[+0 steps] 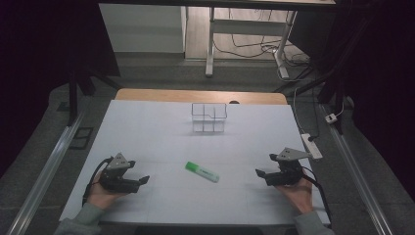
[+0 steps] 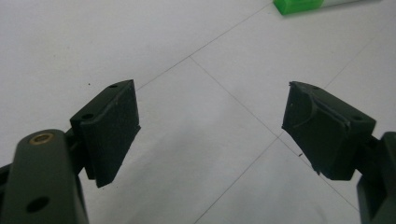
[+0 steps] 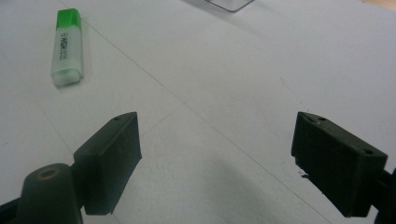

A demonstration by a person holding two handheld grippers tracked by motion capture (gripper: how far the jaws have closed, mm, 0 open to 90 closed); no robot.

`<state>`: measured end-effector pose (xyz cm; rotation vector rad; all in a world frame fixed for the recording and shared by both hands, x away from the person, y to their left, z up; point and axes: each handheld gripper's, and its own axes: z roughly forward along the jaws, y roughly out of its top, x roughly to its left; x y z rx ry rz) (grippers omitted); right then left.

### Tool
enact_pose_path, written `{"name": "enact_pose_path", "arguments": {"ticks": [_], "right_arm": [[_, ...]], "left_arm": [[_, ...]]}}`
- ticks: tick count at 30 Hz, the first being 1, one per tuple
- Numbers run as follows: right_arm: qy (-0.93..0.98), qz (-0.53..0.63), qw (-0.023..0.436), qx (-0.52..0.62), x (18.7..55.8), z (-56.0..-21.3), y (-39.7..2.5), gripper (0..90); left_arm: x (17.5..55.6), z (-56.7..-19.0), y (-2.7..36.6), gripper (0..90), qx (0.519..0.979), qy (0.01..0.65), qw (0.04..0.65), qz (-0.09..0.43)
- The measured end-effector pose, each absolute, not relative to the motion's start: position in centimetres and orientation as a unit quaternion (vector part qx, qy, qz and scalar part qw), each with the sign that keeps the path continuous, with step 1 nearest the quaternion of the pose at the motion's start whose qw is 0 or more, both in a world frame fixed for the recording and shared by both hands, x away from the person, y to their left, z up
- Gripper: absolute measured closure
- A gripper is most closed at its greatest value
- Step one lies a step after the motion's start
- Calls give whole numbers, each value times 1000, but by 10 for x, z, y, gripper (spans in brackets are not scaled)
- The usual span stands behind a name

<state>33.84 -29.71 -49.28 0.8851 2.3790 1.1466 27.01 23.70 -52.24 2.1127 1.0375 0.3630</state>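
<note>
- The left gripper [image 1: 143, 180] lies low at the near left of the table [image 1: 147, 127], its 2 jaws spread wide with nothing between them; in the left gripper view only bare white table surface shows in the gap.
- The person's left hand [image 1: 105, 193] cups it from behind, forearm coming in from the bottom edge, and the jaws point right toward the table's middle.
- The right gripper [image 1: 260, 173] mirrors it at the near right, jaws equally wide apart and holding nothing, pointing left.
- The right hand [image 1: 297, 192] grips it from behind and below, palm turned inward.
- A green highlighter [image 1: 202, 172] lies flat on the table between the 2 grippers, apart from both and touched by neither.
- A clear compartment organizer [image 1: 209, 117] stands upright toward the far edge, well apart from the highlighter.
</note>
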Motion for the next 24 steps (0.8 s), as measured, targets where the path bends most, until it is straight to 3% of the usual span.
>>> {"name": "enact_pose_path", "arguments": {"ticks": [24], "right_arm": [[838, 405, 175, 321, 338, -494, -297, 175]], "left_arm": [[273, -522, 237, 190, 825, 405, 367, 144]]}}
